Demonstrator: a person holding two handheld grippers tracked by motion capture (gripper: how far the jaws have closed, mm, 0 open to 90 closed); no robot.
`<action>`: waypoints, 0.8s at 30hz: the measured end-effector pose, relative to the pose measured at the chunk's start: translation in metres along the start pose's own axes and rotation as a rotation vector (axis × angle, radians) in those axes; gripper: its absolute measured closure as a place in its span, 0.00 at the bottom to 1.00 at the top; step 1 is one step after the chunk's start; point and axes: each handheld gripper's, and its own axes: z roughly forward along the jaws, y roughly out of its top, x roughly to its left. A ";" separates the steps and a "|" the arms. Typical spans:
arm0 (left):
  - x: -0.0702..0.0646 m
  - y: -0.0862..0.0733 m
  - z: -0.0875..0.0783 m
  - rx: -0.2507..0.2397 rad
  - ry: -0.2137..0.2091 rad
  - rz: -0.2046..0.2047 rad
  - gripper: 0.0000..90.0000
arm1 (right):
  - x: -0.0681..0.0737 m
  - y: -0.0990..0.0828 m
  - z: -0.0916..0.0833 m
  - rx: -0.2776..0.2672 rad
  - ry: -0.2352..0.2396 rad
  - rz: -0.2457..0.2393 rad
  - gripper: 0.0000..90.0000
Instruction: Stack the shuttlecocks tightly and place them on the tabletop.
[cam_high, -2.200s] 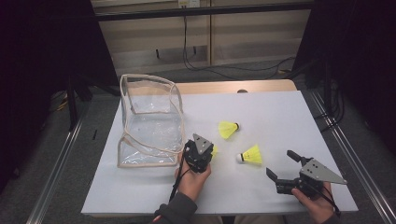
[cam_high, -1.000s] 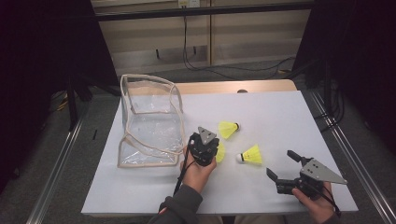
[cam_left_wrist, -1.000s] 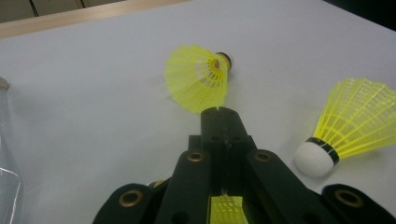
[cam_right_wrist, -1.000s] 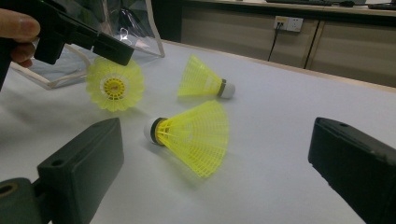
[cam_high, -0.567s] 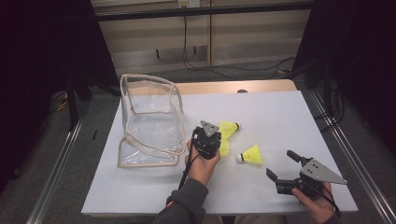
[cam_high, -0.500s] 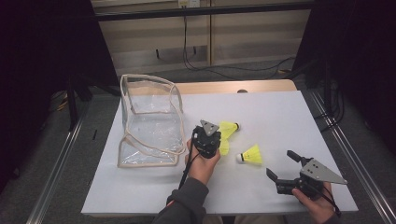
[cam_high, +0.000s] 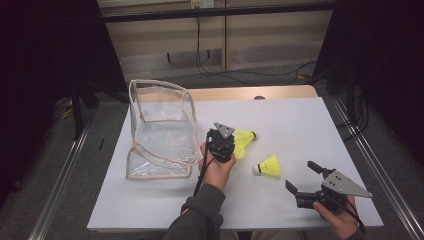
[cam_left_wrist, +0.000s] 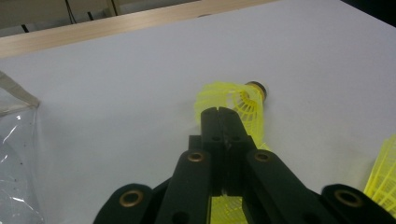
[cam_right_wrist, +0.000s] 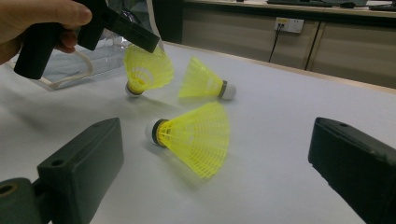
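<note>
Leftward no longer: the left claw (cam_high: 221, 145) has carried its pinched shuttlecock (cam_right_wrist: 145, 70) away from the clear bag (cam_high: 160, 127), beside a second shuttlecock (cam_high: 246, 136). Right claw (cam_high: 305, 182) waits spread on the counter (cam_high: 300, 120), bagging not done.

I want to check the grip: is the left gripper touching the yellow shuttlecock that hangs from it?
Touching. In the right gripper view the left gripper pinches the skirt rim of the hanging shuttlecock, lifted off the table.

The high view looks down over my table (cam_high: 300, 125); both gripper views sit low, near, sharing the shuttlecocks (cam_right_wrist: 196, 135).
</note>
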 end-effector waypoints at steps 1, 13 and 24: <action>0.001 0.001 0.000 0.002 0.004 0.006 1.00 | 0.000 0.000 0.000 0.000 0.002 -0.001 0.03; 0.006 0.006 0.005 -0.003 0.049 -0.003 1.00 | 0.000 -0.001 0.001 -0.001 0.007 -0.001 0.03; 0.011 0.007 0.013 -0.020 0.120 -0.003 1.00 | 0.000 -0.001 0.000 -0.001 0.008 -0.001 0.03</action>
